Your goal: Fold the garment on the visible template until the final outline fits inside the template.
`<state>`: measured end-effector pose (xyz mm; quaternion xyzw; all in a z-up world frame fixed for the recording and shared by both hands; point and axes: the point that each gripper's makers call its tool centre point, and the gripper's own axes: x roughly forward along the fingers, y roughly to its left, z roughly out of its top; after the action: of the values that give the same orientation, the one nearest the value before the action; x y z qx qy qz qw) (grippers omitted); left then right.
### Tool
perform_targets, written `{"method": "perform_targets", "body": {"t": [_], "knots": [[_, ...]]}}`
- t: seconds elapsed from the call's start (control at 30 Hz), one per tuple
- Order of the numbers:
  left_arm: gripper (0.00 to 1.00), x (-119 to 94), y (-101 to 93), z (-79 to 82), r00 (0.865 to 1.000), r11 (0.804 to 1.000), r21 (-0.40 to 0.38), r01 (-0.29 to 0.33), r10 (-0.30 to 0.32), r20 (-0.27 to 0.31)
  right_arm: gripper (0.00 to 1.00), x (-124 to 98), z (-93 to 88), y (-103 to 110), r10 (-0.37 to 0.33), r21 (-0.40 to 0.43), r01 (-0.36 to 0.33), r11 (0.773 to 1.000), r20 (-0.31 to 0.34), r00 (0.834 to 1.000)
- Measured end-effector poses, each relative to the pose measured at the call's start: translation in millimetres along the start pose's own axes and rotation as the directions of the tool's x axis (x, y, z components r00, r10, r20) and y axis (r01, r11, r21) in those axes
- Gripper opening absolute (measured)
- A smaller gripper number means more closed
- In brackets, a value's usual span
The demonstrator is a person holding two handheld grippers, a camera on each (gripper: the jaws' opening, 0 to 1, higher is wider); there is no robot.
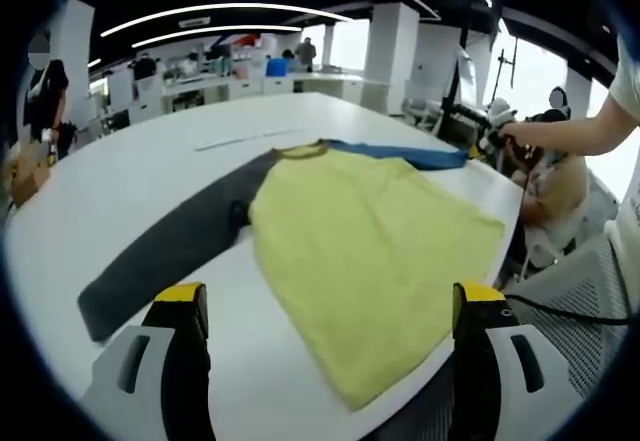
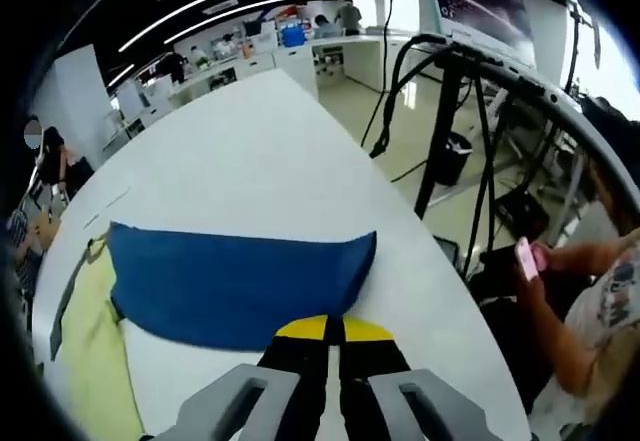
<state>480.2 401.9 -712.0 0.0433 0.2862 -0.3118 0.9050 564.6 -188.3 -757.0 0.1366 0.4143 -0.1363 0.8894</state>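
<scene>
1. Left gripper (image 1: 330,306) first: its yellow-tipped jaws stand wide apart at the bottom of the left gripper view, nothing between them but the shirt lying beyond.
2. Right gripper (image 2: 333,329): jaws pressed together at bottom centre of the right gripper view, tips at the lower edge of the blue sleeve (image 2: 235,286). Whether cloth is pinched between them, I cannot tell.
3. The shirt (image 1: 375,251) lies flat on the white table (image 1: 150,176), yellow body in mid-frame, grey sleeve (image 1: 170,251) running to the lower left, blue sleeve stretched toward the upper right.
4. In the right gripper view the blue sleeve spreads across mid-frame, the yellow body cut off at the lower left.
5. A thin pale strip (image 1: 235,141) lies on the table above the collar; too faint to say what it is.
6. Right of the left gripper view, a person's arm (image 1: 575,136) reaches in along the table's edge.
7. Right gripper view, right side: black stand legs and cables (image 2: 450,121) beside the table, and a seated person holding a pink phone (image 2: 527,258).
8. Far desks and people in the background are blurred.
</scene>
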Motion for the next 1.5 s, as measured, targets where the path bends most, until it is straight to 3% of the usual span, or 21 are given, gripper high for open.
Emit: {"method": "perform_targets", "body": {"t": [0.17,0.63,1.03,1.5], "knots": [[0.99,0.3,1.7,3.3,1.0,1.0,0.008,0.003,-0.003,0.002,0.0,-3.5,12.4,16.2,0.045,0.0,-0.045,0.999,0.027,0.999],[0.99,-1.7,1.1,2.2,1.0,1.0,-0.004,0.001,-0.001,0.011,0.0,-9.1,43.6,60.1,0.147,-0.098,-0.14,0.985,0.061,0.987],[0.99,-1.6,-0.6,4.4,1.0,1.0,-0.02,0.006,-0.005,0.029,0.0,-23.2,41.0,118.0,0.253,-0.179,-0.243,0.953,0.039,0.967],[0.99,-3.0,-0.8,7.6,0.999,1.0,-0.027,0.004,-0.003,0.042,0.0,-25.2,40.1,167.2,0.337,-0.249,-0.323,0.913,0.017,0.941]]}}
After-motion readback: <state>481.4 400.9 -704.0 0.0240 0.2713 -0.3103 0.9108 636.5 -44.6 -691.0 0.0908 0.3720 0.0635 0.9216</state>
